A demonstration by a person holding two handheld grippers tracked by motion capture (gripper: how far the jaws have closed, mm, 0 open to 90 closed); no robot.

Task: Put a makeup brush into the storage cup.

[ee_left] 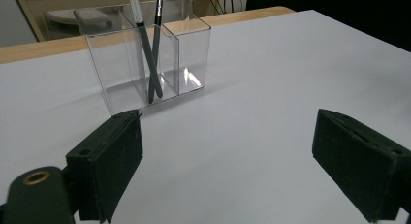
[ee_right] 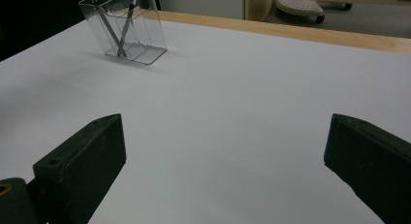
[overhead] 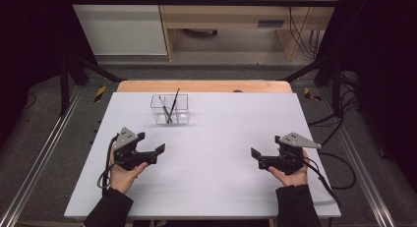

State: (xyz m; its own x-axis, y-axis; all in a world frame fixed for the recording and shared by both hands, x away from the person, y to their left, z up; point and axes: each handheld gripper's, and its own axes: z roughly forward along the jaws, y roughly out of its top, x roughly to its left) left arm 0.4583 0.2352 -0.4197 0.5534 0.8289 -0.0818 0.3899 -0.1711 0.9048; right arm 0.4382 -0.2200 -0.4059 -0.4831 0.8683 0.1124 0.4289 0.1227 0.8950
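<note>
My left tool (overhead: 151, 143) and right tool (overhead: 256, 156) both gape empty — the clear holder (overhead: 169, 109) with two pens (overhead: 170, 107) stands beyond them, nearer my left, on the table (overhead: 221, 178).
</note>
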